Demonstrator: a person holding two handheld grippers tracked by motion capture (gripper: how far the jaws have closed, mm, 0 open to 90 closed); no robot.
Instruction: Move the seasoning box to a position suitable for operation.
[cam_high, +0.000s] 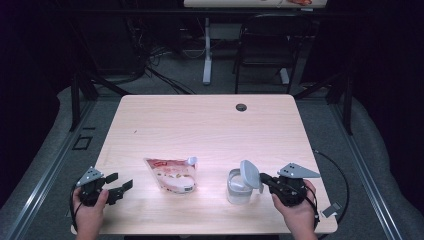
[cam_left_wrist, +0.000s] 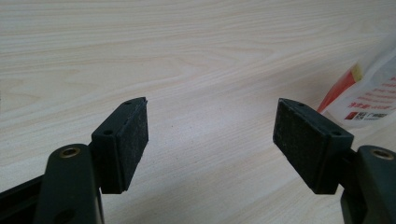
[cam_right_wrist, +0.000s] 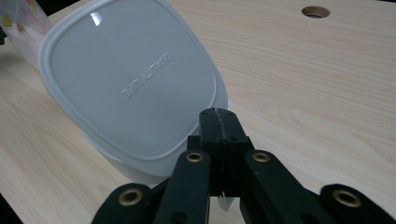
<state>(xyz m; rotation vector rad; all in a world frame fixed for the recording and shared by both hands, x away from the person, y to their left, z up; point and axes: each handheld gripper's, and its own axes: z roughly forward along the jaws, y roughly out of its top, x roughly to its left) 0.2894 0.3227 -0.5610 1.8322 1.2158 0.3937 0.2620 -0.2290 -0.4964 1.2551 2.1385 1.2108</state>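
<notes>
At lower right of the high view, the right gripper (cam_high: 265, 181) is pinching the grey lid (cam_high: 249, 174), tilting it above the tub (cam_high: 236, 188). At lower left, the left gripper (cam_high: 119, 186) is resting wide apart beside the pouch (cam_high: 172, 175).

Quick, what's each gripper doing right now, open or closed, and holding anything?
Left gripper: open, nothing between the jaws.
Right gripper: shut on the edge of the grey lid, held tilted over the container.

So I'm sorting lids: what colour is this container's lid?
Pale grey lid, clearest in the right gripper view.
</notes>
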